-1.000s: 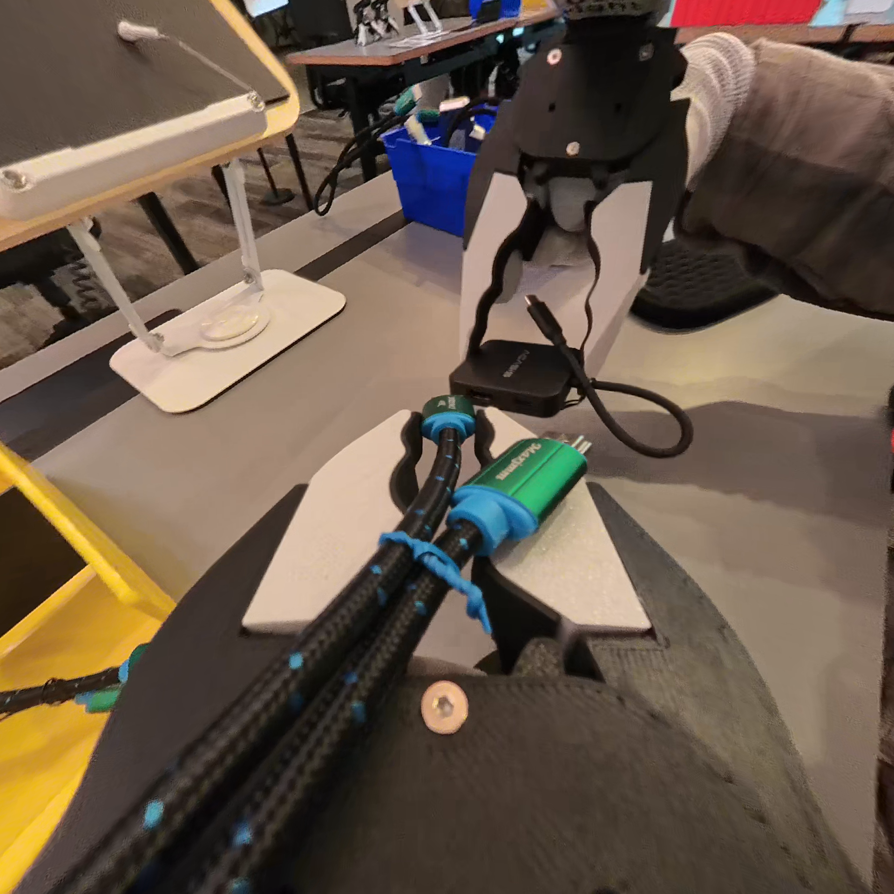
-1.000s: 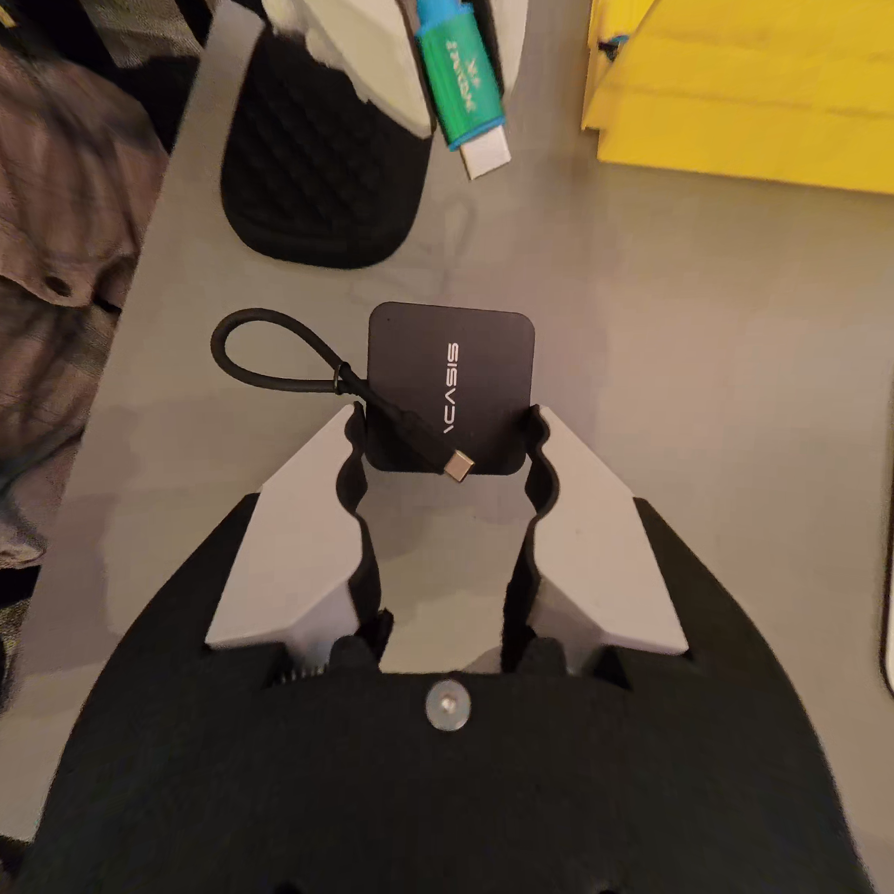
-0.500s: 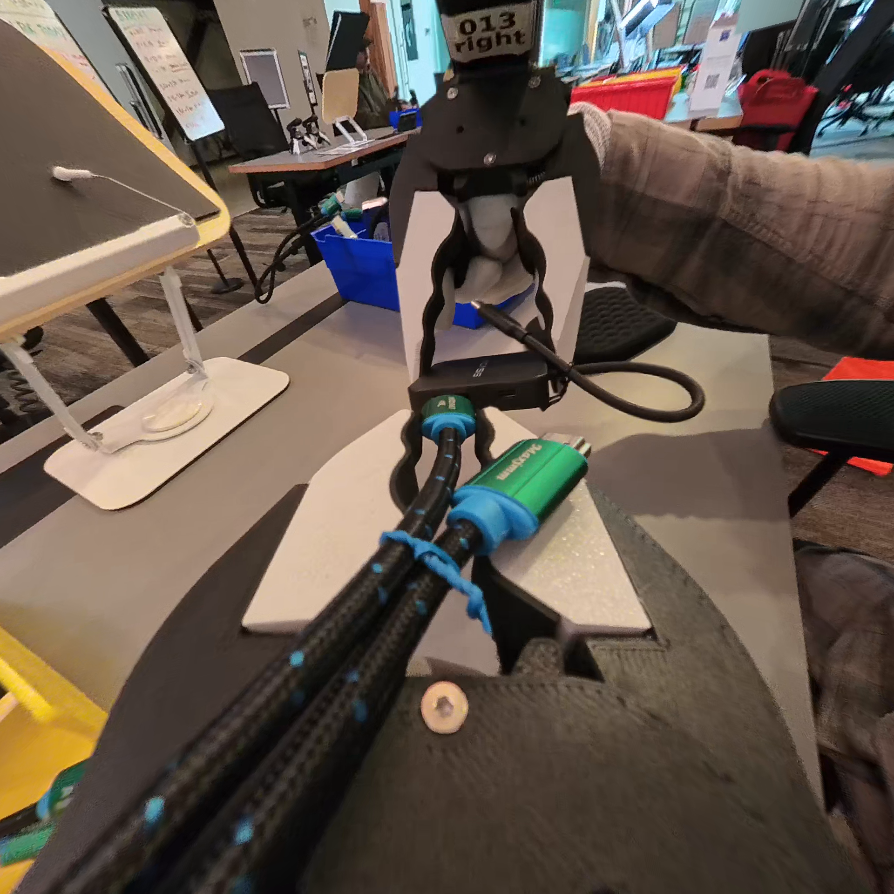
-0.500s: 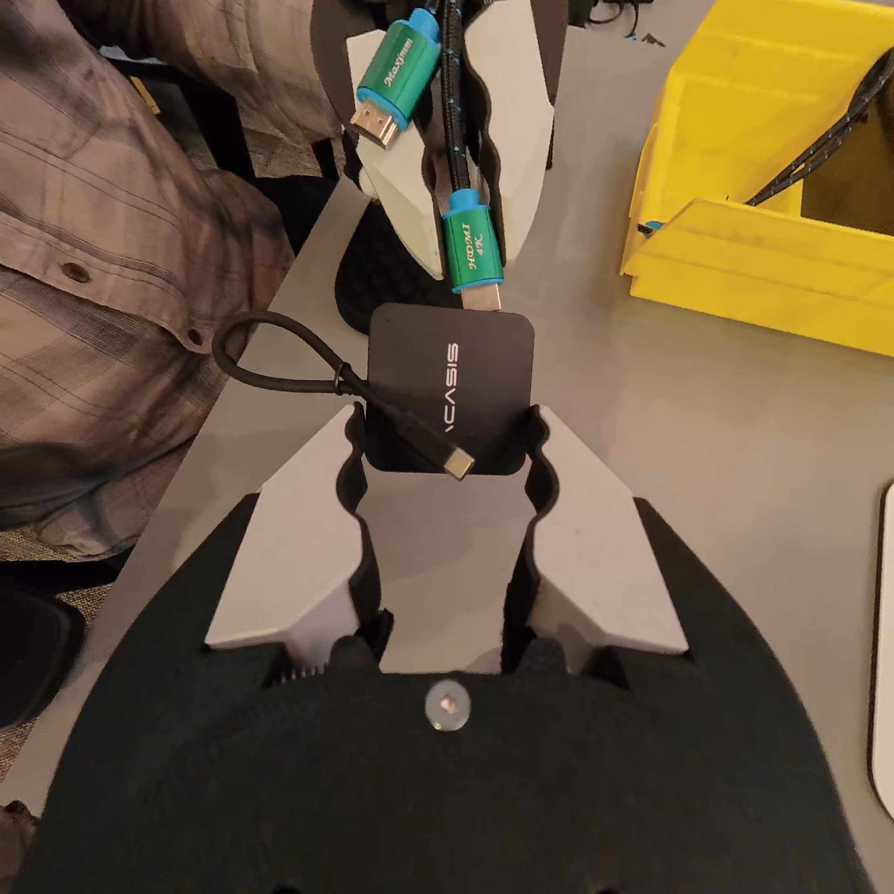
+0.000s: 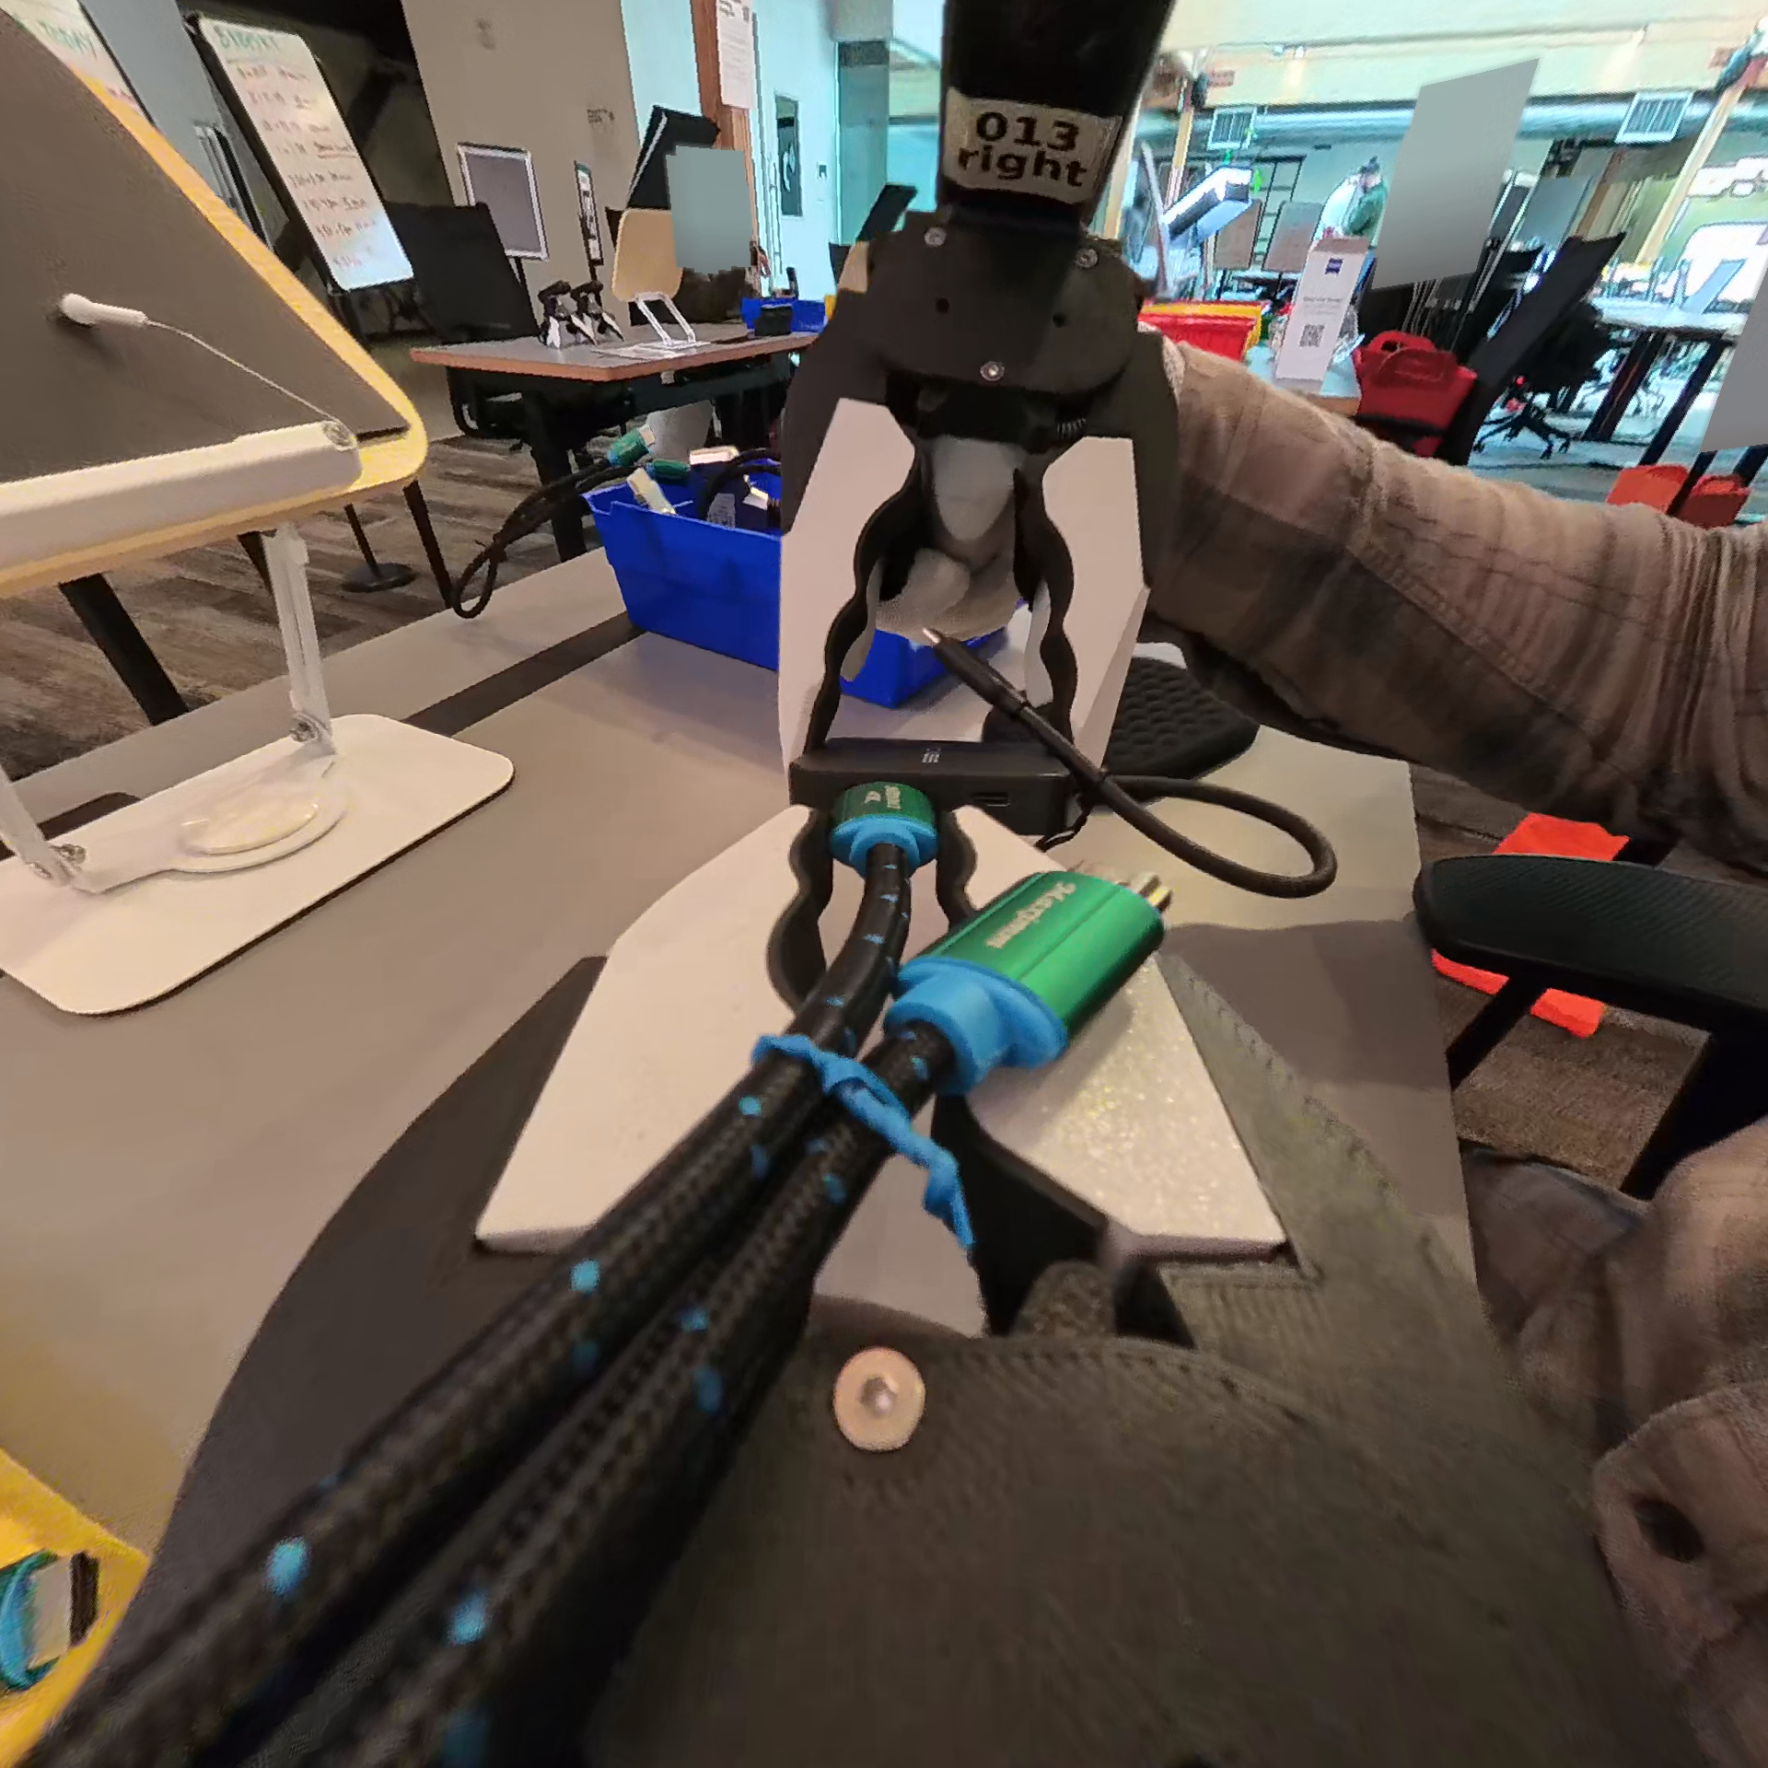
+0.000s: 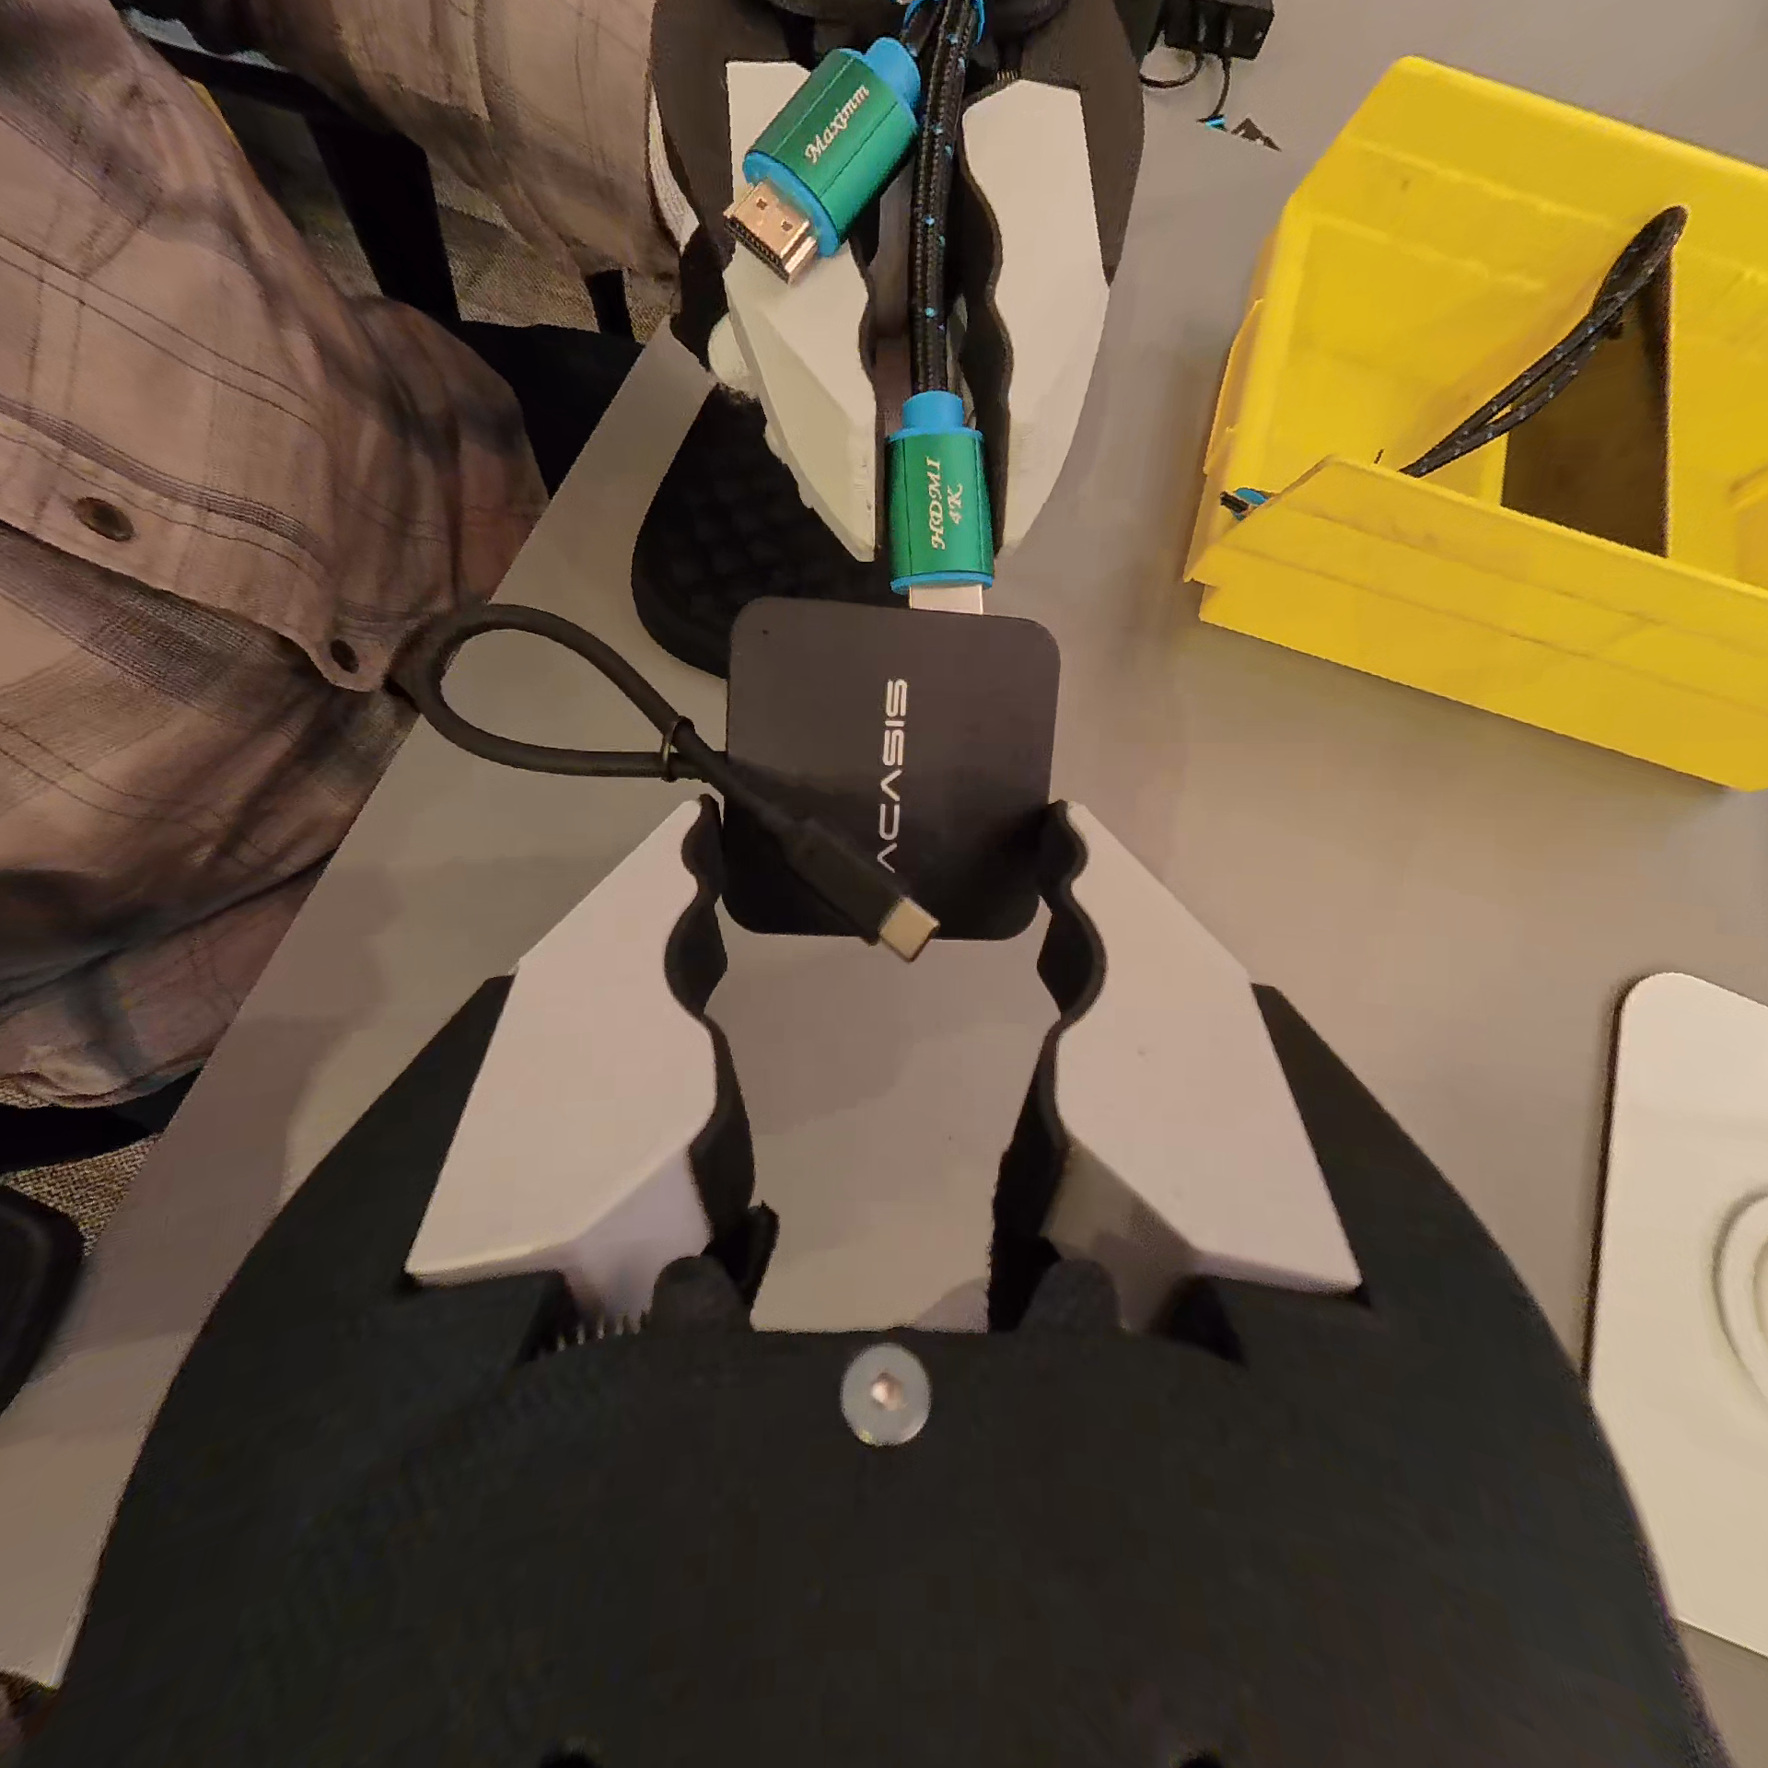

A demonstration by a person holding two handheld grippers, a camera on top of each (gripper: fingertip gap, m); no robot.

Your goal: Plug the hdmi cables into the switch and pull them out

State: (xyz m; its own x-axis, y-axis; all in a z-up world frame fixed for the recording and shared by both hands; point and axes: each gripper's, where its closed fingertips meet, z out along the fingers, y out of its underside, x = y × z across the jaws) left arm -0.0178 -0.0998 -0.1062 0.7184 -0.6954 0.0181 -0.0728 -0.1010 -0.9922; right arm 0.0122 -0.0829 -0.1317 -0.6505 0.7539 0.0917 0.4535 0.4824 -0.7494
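The black square switch (image 6: 890, 765) lies on the grey table, and my right gripper (image 6: 885, 861) is shut on its near end, one finger on each side. The switch's short black pigtail cable (image 6: 574, 746) loops left, and its small connector rests on top of the switch. My left gripper (image 5: 875, 832) is shut on a black braided HDMI cable just behind its green plug (image 5: 871, 813). That plug's metal tip (image 6: 947, 601) meets the switch's far edge, with a little metal showing. A second green plug (image 5: 1043, 942) lies loose on the left gripper's right finger.
A yellow bin (image 6: 1435, 593) with another braided cable stands to the right of the switch in the right wrist view. A white stand base (image 5: 239, 861) sits on the table. A blue bin (image 5: 689, 574) stands behind, and a black chair armrest (image 5: 1579, 918) is at the table's edge. The left gripper's tips are roughly 5 centimeters from the right gripper's. The white stand base (image 5: 239, 861) lies around 35 centimeters away from my right fingertips.
My left gripper has carried the green plug forward from clear of the switch up to its far edge. My right gripper has stayed shut on the switch.
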